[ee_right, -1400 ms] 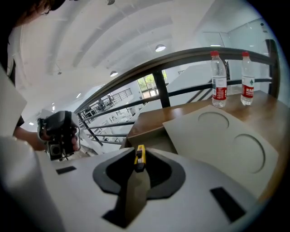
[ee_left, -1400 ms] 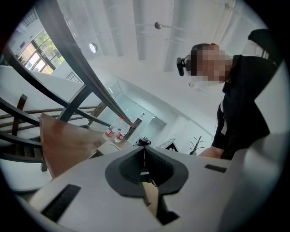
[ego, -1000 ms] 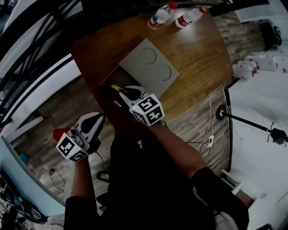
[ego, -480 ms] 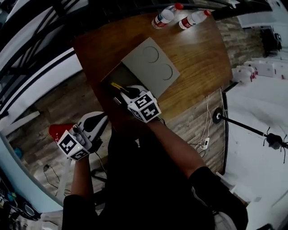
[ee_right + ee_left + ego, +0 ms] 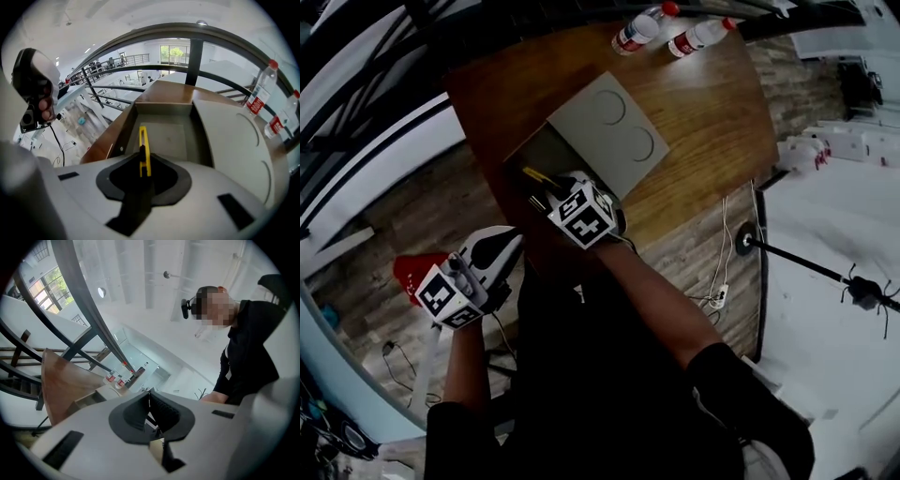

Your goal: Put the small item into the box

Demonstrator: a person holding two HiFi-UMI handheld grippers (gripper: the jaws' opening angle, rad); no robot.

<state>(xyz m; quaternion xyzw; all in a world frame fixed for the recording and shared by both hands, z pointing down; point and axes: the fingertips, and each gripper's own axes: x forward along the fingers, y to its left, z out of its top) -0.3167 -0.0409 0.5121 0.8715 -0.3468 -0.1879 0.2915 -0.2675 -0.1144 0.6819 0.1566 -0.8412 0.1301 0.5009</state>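
Right gripper view: right gripper (image 5: pixel 142 161) pinches a slim yellow plastic strip (image 5: pixel 143 140) over a matte grey rectangular box (image 5: pixel 174 135); left gripper (image 5: pixel 150 400) pressed together.

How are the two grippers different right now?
The right gripper is pinching a thin yellow item; the left gripper has its jaws together with nothing between them. The right gripper is over the open box on the table; the left gripper is off the table's edge, above the floor. Both are white and carry a marker cube.
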